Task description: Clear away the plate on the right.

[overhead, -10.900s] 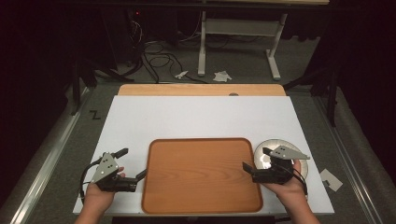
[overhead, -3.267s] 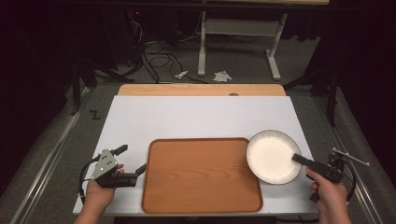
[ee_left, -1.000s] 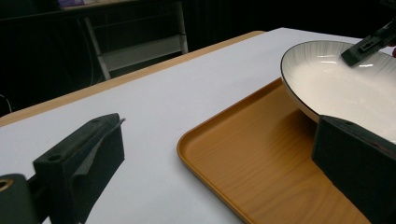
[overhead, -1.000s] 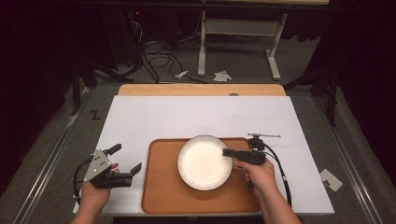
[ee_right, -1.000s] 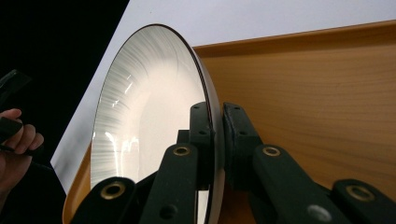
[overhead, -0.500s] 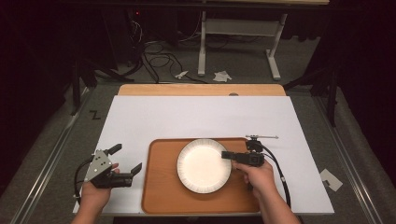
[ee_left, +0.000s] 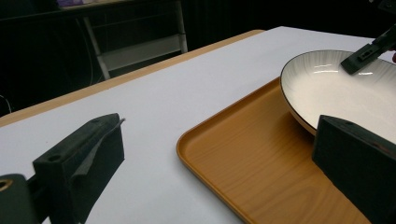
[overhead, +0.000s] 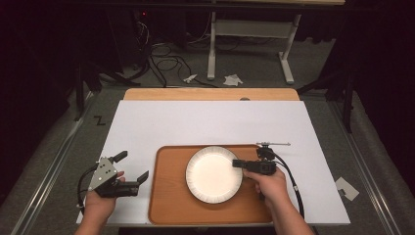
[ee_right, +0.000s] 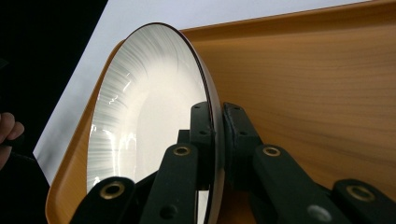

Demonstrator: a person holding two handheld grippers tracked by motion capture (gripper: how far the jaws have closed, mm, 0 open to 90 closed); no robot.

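a: start at the right gripper [overhead: 238,163], just right of centre in the high view. what's it doing?

b: its jaws are clamped on the rim of the plate [overhead: 214,174], one inside the bowl and one outside. the right gripper view shows it plainly: the plate edge [ee_right: 212,116] runs between the two black jaws at the bottom of the frame.

a: and where's the plate?

b: over the middle of the tray [overhead: 166,196], lower centre of the high view. in the left gripper view its near edge [ee_left: 299,116] looks very low over the wood, but i can't tell whether it's touching or just above it.

a: so which step is this?

b: i'd judge it's the setting-down: the plate is being placed on the tray, and the grip hasn't been let go.

a: the left gripper [overhead: 130,174]?

b: lower left of the high view, over the white table [overhead: 205,122], just beside the tray's left edge. jaws spread wide, nothing between them; its own view shows one jaw [ee_left: 79,163] at each lower corner.

a: next move?

b: probably lower the plate until it sits flat, then part the jaws and draw the right gripper back toward the right edge without dragging the rim. the grip is at one side only, so a tilt is the risk.
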